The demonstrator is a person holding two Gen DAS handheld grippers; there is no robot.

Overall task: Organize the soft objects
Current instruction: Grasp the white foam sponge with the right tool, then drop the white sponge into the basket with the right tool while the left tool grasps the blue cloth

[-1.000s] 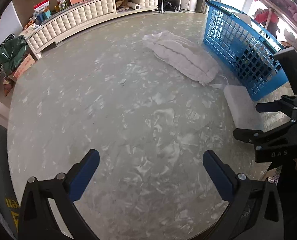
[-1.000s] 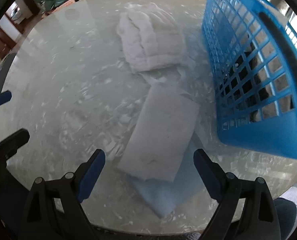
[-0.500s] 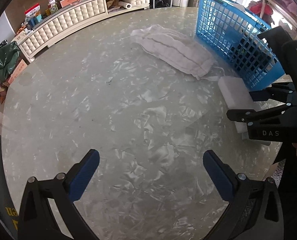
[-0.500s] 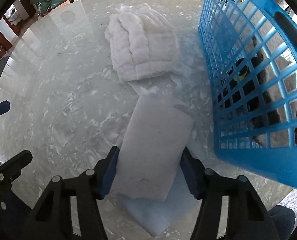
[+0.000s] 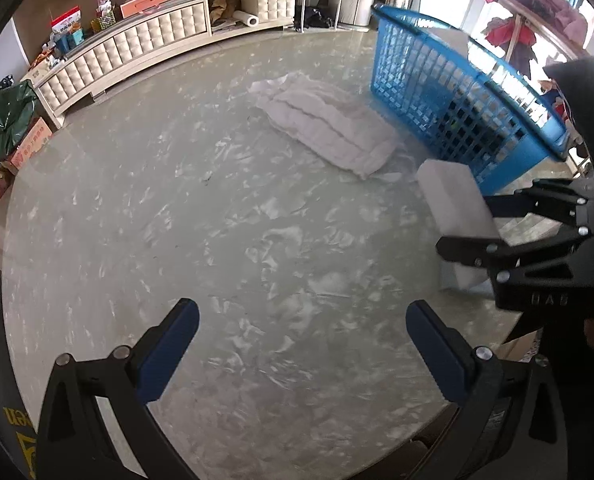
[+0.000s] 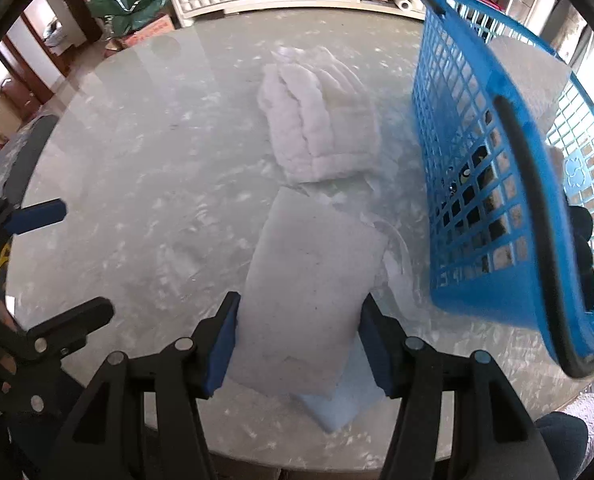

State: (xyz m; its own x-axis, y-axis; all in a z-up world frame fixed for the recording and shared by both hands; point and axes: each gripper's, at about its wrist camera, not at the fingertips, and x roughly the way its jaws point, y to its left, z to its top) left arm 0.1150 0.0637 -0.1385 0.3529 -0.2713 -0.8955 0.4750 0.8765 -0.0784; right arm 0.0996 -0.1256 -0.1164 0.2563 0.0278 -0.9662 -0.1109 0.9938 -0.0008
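A white foam block (image 6: 309, 280) lies on a pale blue foam pad (image 6: 345, 400) near the round table's front edge. My right gripper (image 6: 299, 344) is shut on the white block's near end, a blue pad pressed on each side; it also shows in the left wrist view (image 5: 485, 224) with the block (image 5: 453, 196). A folded white quilted cloth (image 6: 317, 120) lies beyond it, also in the left wrist view (image 5: 329, 128). A blue plastic basket (image 6: 497, 168) stands to the right. My left gripper (image 5: 301, 344) is open and empty above bare table.
The round marble-look table (image 5: 177, 208) has its rim close at front and right. The basket (image 5: 457, 92) holds dark items. A white tufted cabinet (image 5: 137, 56) and a green bag (image 5: 5, 116) lie beyond the table.
My right gripper moved forward onto the white foam block and closed on it. The left gripper tilted up slightly and stayed open.
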